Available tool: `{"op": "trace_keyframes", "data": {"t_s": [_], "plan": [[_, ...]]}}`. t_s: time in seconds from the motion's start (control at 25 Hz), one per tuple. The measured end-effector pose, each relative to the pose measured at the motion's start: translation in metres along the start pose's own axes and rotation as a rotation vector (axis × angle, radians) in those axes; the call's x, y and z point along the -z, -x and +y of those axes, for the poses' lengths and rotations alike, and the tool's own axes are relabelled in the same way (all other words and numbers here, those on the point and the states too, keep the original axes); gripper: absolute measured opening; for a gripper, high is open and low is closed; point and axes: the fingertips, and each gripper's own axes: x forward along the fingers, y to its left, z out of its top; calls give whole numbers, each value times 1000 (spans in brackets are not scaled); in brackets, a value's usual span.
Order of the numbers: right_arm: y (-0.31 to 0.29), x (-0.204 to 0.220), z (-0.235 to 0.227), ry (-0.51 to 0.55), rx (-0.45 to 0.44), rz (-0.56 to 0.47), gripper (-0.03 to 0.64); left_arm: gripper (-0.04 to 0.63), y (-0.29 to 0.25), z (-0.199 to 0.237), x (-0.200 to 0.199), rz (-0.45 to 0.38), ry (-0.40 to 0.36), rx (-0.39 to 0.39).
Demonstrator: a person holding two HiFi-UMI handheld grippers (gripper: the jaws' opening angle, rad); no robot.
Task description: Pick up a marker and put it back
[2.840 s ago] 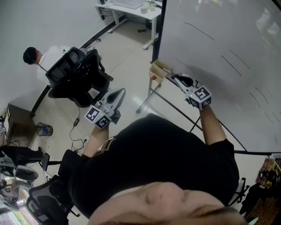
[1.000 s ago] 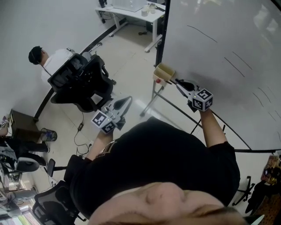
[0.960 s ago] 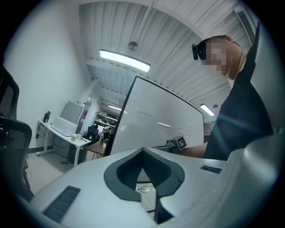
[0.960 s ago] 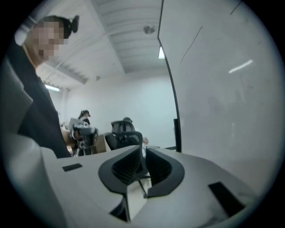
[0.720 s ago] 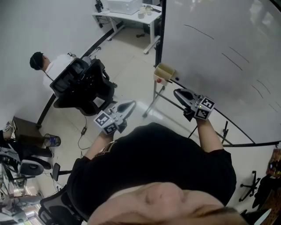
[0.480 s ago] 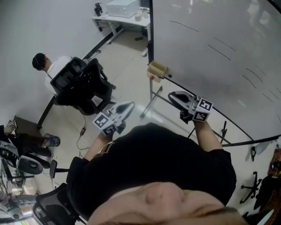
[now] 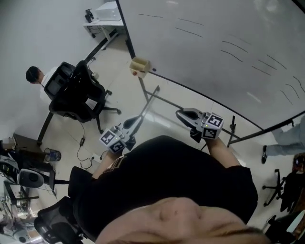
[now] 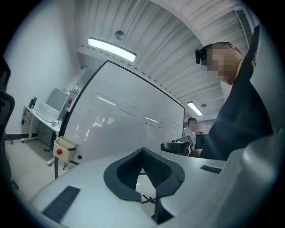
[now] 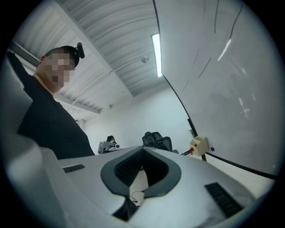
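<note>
A beige marker box point(image 7: 139, 65) hangs at the left end of the whiteboard point(image 7: 214, 43) ledge, with a red and a blue magnet beside it; its inside is hidden and I see no marker. My right gripper point(image 7: 180, 113) is drawn back near my body, well short of the box, shut with nothing between its jaws. The left gripper point(image 7: 136, 121) hangs low at my left, also shut and empty. The left gripper view shows the box point(image 8: 63, 144) far off to the left and the right gripper point(image 8: 176, 146) ahead. In the right gripper view the box point(image 9: 199, 144) stands at the right.
A black office chair point(image 7: 76, 93) with a seated person point(image 7: 35, 76) stands at the left. The whiteboard's stand legs point(image 7: 147, 102) reach across the floor in front of me. A desk point(image 7: 102, 14) is at the far back, and another person's legs point(image 7: 286, 138) show at the right.
The right gripper has come away from the marker box toward my body and its jaws have closed. The head view has swung, so the box now sits farther up and left.
</note>
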Motion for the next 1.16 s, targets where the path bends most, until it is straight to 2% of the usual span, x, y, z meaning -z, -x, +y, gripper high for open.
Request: {"op": "trace_keyframes", "data": {"t_s": [0.08,0.16,0.28,0.4,0.52,0.72,0.96,1.16], "plan": [[15,2,-1,11,42,-16,3,3,-7,-9,-2,0,-25,34],[21,1,3,27,81,-45,2,3,-7,-16,-5,-6,-19,62],[14,6,20,63,133,-64,2,3,11,-19,-7,12,-32,97],[4,16,39,39,162,-56,2,3,36,-26,-15,11,-26,97],[-11,16,34,25,144,-33,2,3,46,-20,-23,-16,-42,84],[-58,10,4,54,89,-16,2,3,55,29,-21,-14,-49,10],[-77,13,10,61,62,14,2,3,75,34,-36,-63,-70,-53],[-90,8,10,74,47,25,2,3,85,41,-39,-60,-74,-58]]}}
